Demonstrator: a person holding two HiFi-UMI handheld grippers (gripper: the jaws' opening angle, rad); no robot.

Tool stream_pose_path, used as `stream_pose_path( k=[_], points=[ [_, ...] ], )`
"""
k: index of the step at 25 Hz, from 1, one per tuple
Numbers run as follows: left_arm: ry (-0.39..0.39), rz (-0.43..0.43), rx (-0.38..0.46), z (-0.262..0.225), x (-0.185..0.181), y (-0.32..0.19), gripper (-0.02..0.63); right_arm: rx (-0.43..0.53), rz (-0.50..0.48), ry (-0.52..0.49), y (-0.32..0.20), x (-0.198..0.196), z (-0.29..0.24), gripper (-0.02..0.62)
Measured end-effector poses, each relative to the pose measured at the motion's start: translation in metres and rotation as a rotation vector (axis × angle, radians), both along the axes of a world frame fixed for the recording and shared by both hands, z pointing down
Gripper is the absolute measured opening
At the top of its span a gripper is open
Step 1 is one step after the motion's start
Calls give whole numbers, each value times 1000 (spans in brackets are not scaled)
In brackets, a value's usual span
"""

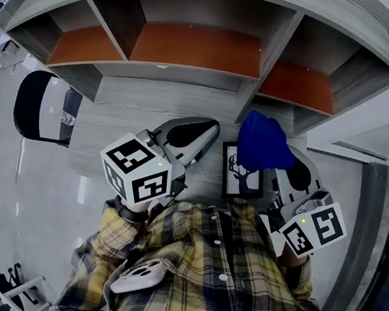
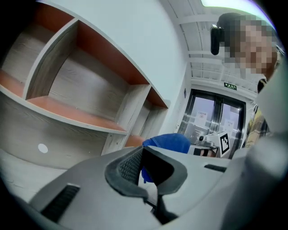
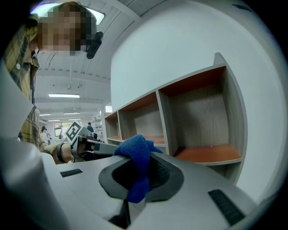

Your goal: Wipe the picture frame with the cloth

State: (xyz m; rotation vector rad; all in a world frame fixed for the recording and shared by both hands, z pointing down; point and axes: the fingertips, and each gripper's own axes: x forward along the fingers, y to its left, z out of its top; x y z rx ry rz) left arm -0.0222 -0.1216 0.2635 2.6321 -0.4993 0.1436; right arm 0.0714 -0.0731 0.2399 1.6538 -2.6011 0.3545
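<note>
so the picture frame [image 1: 242, 182] is held up off the worktop [image 1: 136, 112], over its near edge toward the right end, deer print facing up; the left gripper [image 1: 214, 138] has its tips at the frame's left side, and its own view shows the pads pinched together on a dark flat edge, so that's a closed grip on the frame; the blue cloth [image 1: 261, 142] is bunched over the frame's top right corner, clamped in the right gripper [image 3: 141, 173], jaws squeezed on it with a tail hanging down between them; only the head view gets the print, the right gripper view just catches the frame edge-on, poking out from the left gripper toward the cloth; the left gripper view has the cloth peeking up past its jaws; can't tell if the cloth actually presses on the frame's face; the shelf unit [image 1: 194, 45] with orange-floored cubbies runs along the worktop's far edge
</note>
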Motion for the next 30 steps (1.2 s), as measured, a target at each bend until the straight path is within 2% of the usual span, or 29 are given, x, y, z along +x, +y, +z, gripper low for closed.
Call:
stream_pose_path(
  k=[6,21,30],
  points=[
    [-4,-27,-8,3,-6,1,5,-1,-13,13,0,-3,3,34],
    [-4,-23,-17,8,-4,0,5,-45,-24,25,0,-7,18,33],
    [42,12,-20,-7,-8,-5,5,-70,-29,24,2,-12,22,32]
  ],
)
